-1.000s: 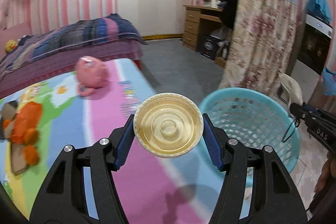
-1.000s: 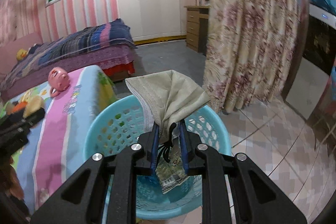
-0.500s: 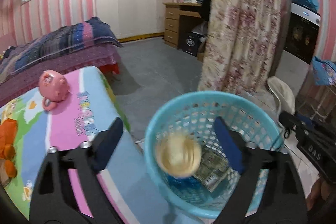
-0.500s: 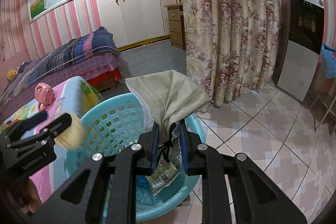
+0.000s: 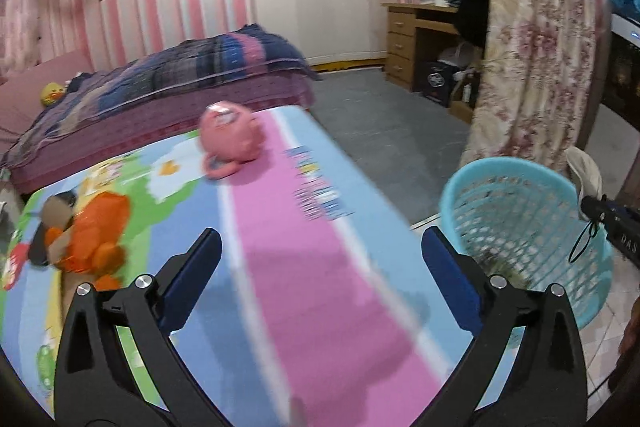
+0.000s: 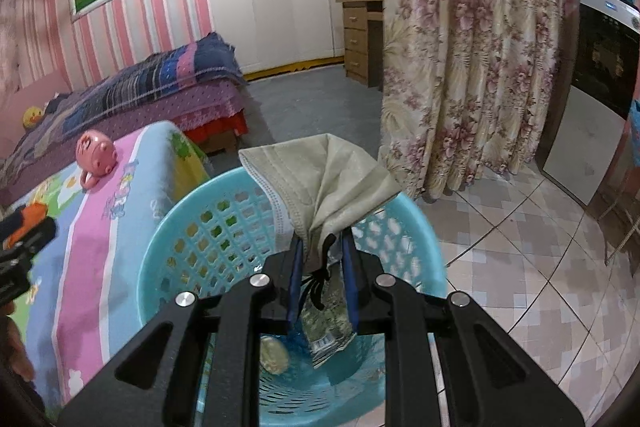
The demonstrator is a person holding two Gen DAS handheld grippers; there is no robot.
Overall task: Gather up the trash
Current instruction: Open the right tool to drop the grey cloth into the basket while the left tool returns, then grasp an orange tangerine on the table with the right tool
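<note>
Left tool (image 5: 320,271) hangs spread and empty over the colourful cartoon-print bed cover (image 5: 304,291). Right tool (image 6: 322,267) pinches a crumpled grey-green face mask (image 6: 324,183) above the turquoise plastic lattice basket (image 6: 224,227), where a round yellowish lid (image 6: 274,355) lies.

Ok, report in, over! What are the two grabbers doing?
Left gripper open, empty, over the bed. Right gripper shut on mask, above basket. Nothing in the way.

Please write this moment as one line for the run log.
left gripper: open, empty, over mat | right gripper: shut on face mask, above basket | round lid: in basket
</note>
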